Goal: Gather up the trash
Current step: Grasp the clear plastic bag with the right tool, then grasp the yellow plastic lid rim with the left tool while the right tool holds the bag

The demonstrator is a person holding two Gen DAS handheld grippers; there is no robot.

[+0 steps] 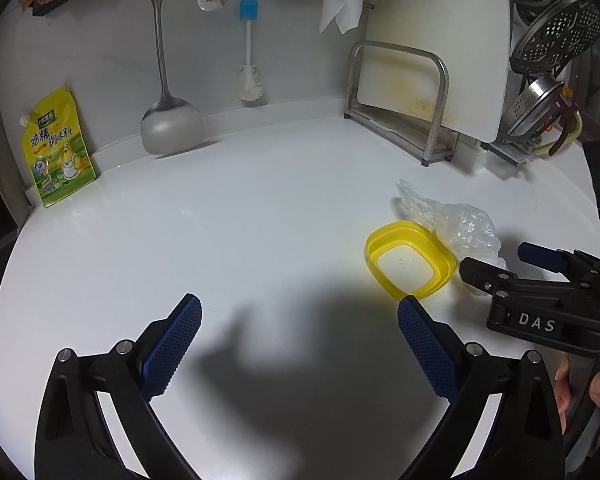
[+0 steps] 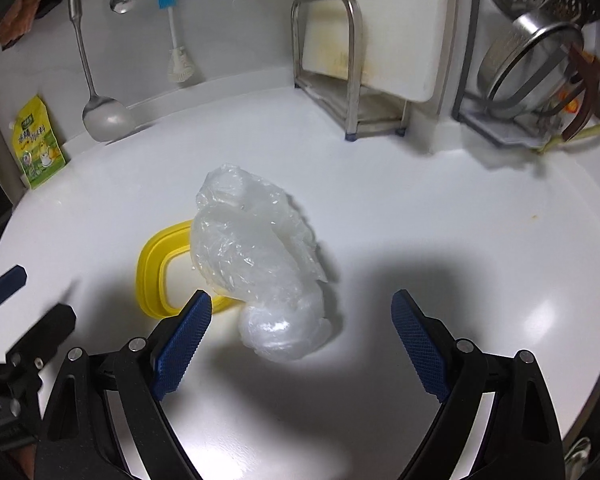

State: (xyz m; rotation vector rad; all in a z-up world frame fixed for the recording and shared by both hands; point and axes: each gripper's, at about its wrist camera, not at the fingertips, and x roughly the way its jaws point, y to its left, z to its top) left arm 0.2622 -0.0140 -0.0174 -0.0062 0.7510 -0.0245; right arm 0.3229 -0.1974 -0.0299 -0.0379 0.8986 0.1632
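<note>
Left wrist view: left gripper spread wide, holding nothing, over bare white tabletop; yellow lid ahead and to the right, just past the right-hand finger tip; crumpled clear plastic bag beyond the lid, touching its far edge, further from these fingers. Right gripper seen side-on at the frame's right, tips beside the bag; spread not readable from this angle; "DAS" printed on its body. Yellow pouch propped against the back wall at far left, Chinese print and a cartoon chick, brand text too small to read.

Right wrist view: right gripper wide open, empty; plastic bag straight ahead, lower lump sat between the fingers but nearer the left one, not touching the right one; long axis ran away from the camera, roughly in line with the fingers; bag overlapped the lid's right edge. Cutting board in a steel rack and dish drainer well behind, clear of the path.

Judgement: bag was the trash target; right gripper far nearer; short forward push then close across the narrow axis; risk of snagging the lid with the left finger.
</note>
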